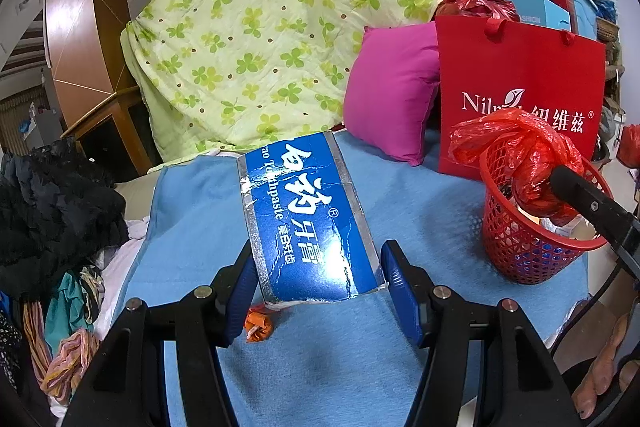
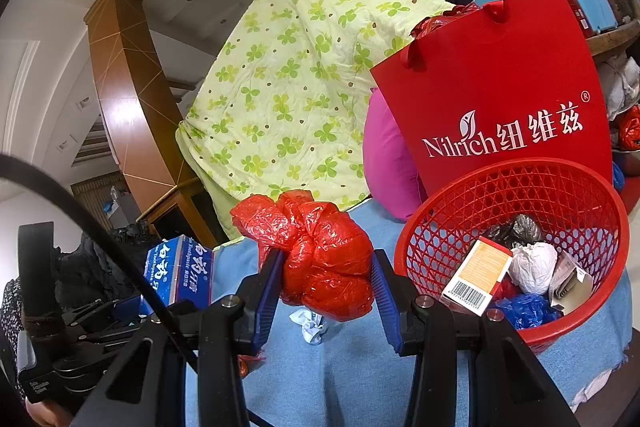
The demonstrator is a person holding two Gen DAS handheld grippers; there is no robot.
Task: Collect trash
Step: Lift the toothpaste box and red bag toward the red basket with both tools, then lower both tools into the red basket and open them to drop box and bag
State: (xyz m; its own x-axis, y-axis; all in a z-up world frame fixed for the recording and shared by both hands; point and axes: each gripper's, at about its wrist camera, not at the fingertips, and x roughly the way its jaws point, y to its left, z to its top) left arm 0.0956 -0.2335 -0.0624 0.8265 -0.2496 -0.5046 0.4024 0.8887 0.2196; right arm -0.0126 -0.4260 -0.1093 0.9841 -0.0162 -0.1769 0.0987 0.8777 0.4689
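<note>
My left gripper (image 1: 320, 283) is shut on a blue toothpaste box (image 1: 308, 219), holding it by its near end, tilted above the blue cloth. My right gripper (image 2: 328, 291) is shut on a crumpled red plastic bag (image 2: 328, 259). In the left wrist view the red plastic bag (image 1: 528, 163) hangs over the rim of a red mesh basket (image 1: 532, 247). The basket (image 2: 516, 179) holds a barcode carton (image 2: 476, 275), a white paper ball (image 2: 534, 267) and blue plastic. An orange scrap (image 1: 258, 323) and a crumpled white paper (image 2: 312, 327) lie on the cloth.
A red paper shopping bag (image 2: 500, 115) stands behind the basket, beside a pink pillow (image 1: 392, 91). A green clover quilt (image 1: 260, 27) rises at the back. Dark clothes (image 1: 52, 211) are piled at the left edge of the blue cloth (image 1: 320, 367).
</note>
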